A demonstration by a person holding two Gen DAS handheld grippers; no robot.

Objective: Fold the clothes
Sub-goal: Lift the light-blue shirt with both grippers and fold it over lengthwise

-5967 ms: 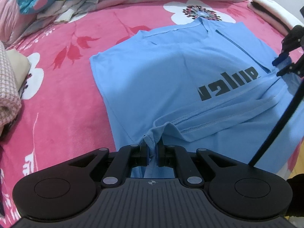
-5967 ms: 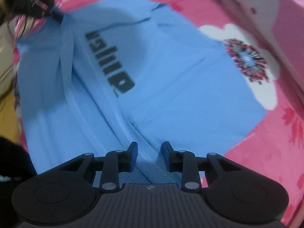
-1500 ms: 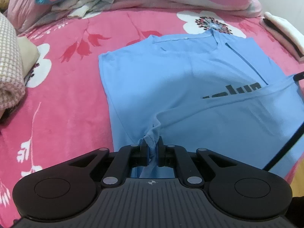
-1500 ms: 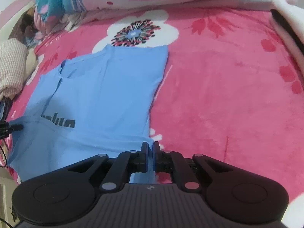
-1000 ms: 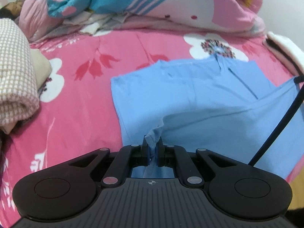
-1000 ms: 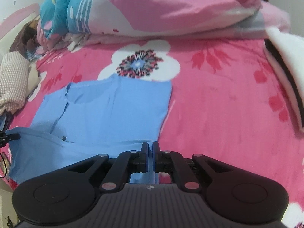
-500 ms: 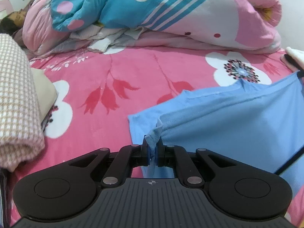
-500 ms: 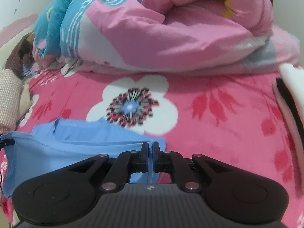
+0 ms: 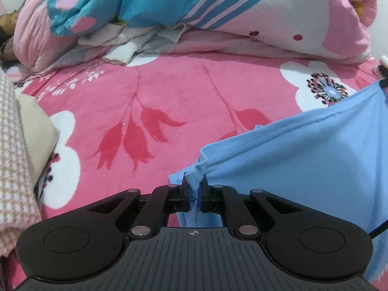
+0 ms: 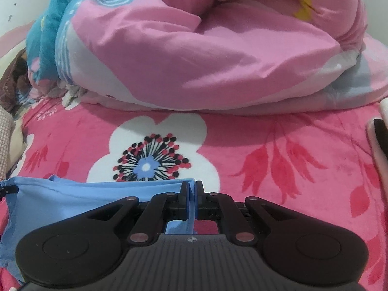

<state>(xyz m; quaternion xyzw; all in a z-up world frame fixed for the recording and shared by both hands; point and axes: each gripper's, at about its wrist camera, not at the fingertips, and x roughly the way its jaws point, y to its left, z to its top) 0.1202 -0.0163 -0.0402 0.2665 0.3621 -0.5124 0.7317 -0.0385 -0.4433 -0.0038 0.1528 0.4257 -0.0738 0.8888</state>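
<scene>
A light blue T-shirt (image 9: 298,169) lies on the pink flowered bedspread (image 9: 169,101), its hem lifted and carried over its own body. My left gripper (image 9: 193,189) is shut on one bunched corner of that hem. The hem stretches taut to the right, up to the far corner by the frame's edge. In the right wrist view my right gripper (image 10: 191,194) is shut on the other corner of the T-shirt (image 10: 72,201), which spreads away to the left. The shirt's print and collar are hidden under the raised cloth.
A rolled pink and blue quilt (image 9: 218,12) lies across the far side of the bed, also seen as the quilt (image 10: 194,48). A checked folded cloth (image 9: 12,157) and a beige one are stacked at the left. White and black folded clothes (image 10: 380,140) sit at the right edge.
Both grippers have carried the shirt's hem away from me toward the collar end. The print and most of the shirt's body have gone under the raised cloth. The quilt looms larger.
</scene>
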